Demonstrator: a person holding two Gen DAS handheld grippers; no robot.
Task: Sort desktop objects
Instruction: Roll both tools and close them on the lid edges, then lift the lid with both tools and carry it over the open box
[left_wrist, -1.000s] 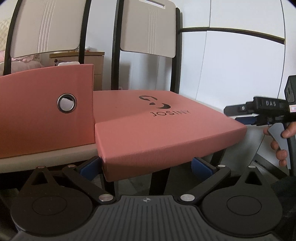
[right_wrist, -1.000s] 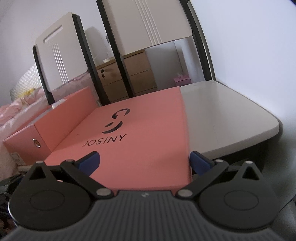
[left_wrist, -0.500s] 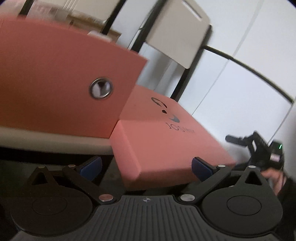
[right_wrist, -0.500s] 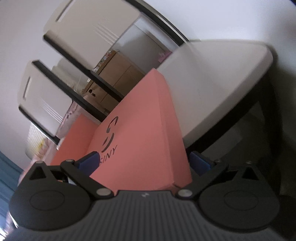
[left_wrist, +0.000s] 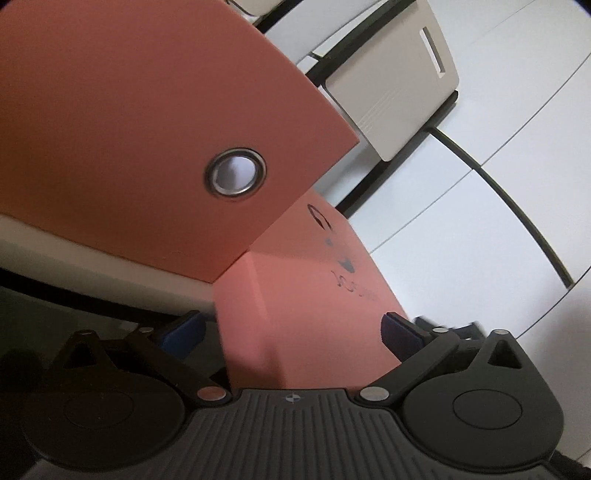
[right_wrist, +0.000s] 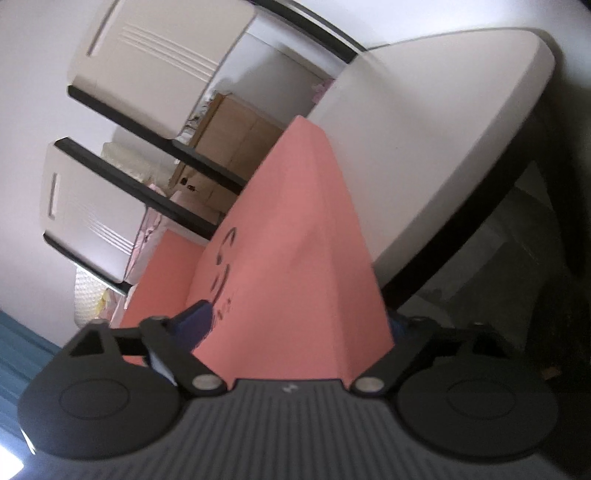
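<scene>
Filling the lower centre of both wrist views: salmon box lid (left_wrist: 295, 314), corner pointing at each camera, resting on a pale chair seat (right_wrist: 424, 129). Left gripper (left_wrist: 290, 328) closing around it, blue pads not yet pressing. Right gripper (right_wrist: 299, 317) closing too, pads at the lid's faces; contact unclear. Upper left, left view: salmon box (left_wrist: 129, 129) with a metal eyelet.

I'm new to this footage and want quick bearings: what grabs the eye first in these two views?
A salmon-pink box lid with a dark logo fills the centre of both views, lying on a pale table. The left gripper and right gripper straddle its edges, jaws closing. Beside it stands a pink box with a metal eyelet.
</scene>
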